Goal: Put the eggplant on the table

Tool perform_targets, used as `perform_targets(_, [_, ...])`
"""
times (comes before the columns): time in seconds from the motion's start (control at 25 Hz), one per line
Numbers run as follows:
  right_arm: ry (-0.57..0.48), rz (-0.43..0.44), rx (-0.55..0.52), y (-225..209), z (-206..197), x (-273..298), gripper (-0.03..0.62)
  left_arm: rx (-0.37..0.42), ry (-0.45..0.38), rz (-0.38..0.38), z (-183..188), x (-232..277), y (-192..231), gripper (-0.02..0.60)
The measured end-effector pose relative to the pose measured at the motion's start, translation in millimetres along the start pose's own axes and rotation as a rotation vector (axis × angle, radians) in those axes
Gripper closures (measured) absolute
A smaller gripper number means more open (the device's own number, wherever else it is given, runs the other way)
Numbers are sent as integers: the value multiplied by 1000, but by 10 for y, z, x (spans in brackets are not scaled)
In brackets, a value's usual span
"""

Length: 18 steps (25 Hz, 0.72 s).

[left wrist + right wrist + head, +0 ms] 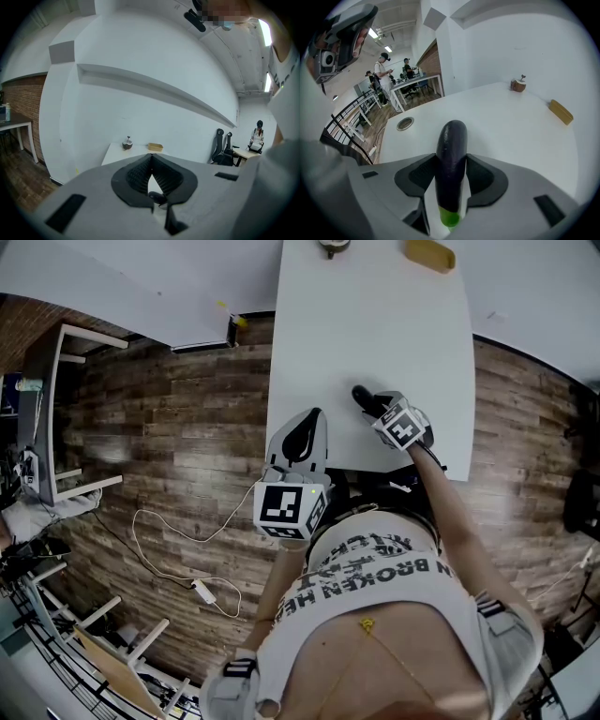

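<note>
The eggplant (452, 136) is pinched by the right tool (451, 158) above the surface (511, 126) for placing; the left tool (151, 157) is pressed together, empty.

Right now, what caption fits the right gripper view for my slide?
Right gripper clamps a dark purple eggplant, green end nearest the camera, over the white table.

Open-plan office, desks (417, 79), black swivel chairs (221, 146)
</note>
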State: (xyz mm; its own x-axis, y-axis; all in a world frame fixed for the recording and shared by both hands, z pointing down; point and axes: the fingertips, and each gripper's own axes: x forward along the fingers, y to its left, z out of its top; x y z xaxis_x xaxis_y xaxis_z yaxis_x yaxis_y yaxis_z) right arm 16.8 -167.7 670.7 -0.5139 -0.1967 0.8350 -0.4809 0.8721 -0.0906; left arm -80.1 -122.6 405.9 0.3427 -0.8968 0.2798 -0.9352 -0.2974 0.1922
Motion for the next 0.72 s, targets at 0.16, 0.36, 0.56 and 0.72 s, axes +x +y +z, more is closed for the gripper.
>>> perform_targets(0.16, [19, -2, -1, -24, -52, 50, 396, 2, 4, -1, -8, 19, -15, 583])
perform_targets(0.36, [38, -6, -5, -31, -110, 110, 396, 0, 7, -2, -23, 19, -18, 583])
perform_targets(0.56, [50, -13, -6, -43, -171, 142, 396, 1, 11, 0, -39, 17, -19, 583])
perform_targets(0.72, [47, -18, -17, -42, -166, 159, 396, 0, 14, 4, -49, 7, 4, 583])
